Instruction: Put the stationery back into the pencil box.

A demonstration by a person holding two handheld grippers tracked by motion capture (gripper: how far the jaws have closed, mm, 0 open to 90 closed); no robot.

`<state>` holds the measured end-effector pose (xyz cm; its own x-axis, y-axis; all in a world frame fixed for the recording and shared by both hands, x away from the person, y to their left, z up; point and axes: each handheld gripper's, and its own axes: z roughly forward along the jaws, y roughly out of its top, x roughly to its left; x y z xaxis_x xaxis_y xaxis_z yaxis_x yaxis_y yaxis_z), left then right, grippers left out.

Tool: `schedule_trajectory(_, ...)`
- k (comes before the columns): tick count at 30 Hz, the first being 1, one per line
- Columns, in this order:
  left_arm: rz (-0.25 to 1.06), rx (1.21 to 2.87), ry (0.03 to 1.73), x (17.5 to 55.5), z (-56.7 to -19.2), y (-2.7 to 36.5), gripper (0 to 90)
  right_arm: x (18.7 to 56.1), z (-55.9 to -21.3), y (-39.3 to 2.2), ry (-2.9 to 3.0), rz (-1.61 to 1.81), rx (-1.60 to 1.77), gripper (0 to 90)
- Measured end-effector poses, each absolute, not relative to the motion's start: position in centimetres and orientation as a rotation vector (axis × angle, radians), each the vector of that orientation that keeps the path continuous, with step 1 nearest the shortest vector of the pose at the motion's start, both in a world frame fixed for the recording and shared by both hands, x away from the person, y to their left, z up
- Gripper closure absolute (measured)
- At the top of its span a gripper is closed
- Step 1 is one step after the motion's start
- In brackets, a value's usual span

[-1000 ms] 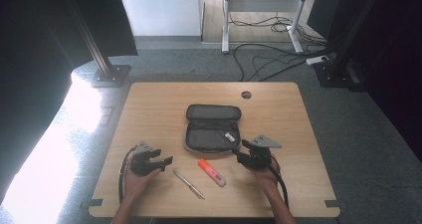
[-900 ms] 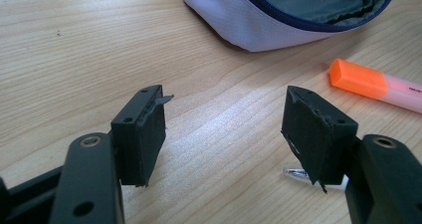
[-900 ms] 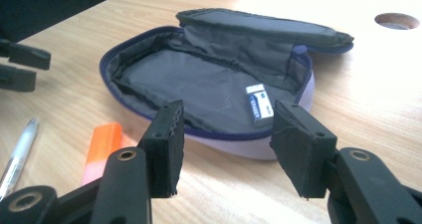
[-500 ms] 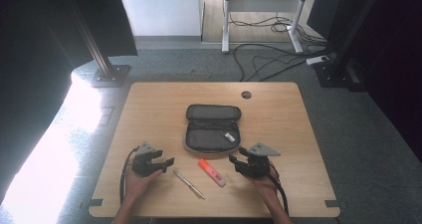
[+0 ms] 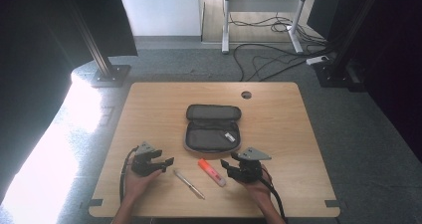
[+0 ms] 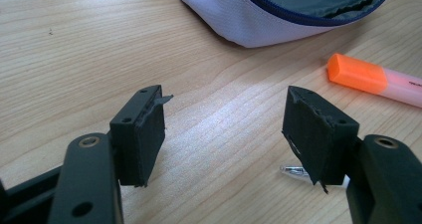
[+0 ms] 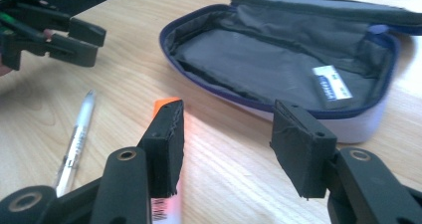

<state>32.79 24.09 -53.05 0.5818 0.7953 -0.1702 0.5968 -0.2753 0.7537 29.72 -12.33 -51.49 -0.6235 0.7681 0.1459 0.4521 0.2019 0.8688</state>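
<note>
right gripper [image 5: 230,165] shifted toward highlighter [image 5: 211,171] | highlighter beside open jaws

In the right gripper view, the black jaw covers most of the orange highlighter [image 7: 166,104], and the bottom edge cuts its pink end. The print on the white eraser [image 7: 332,86] inside the pencil case [image 7: 278,59] is too blurred to read. In the left gripper view, the pen [image 6: 293,170] shows just its tip beside the jaw, and the pencil case [image 6: 259,20] is cut by the top edge.

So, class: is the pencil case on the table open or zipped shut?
Open. The pencil case lies with its lid folded back, its grey lining is exposed, and a small white eraser rests inside it.
</note>
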Motion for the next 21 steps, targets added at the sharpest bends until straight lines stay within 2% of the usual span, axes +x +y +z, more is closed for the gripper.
schedule_trajectory(21, 0.305, 1.997, 1.111, 32.8, -53.1, 24.0, 33.5, 29.2, -53.0, -9.1, 2.282, 1.381, 1.107, 48.9)
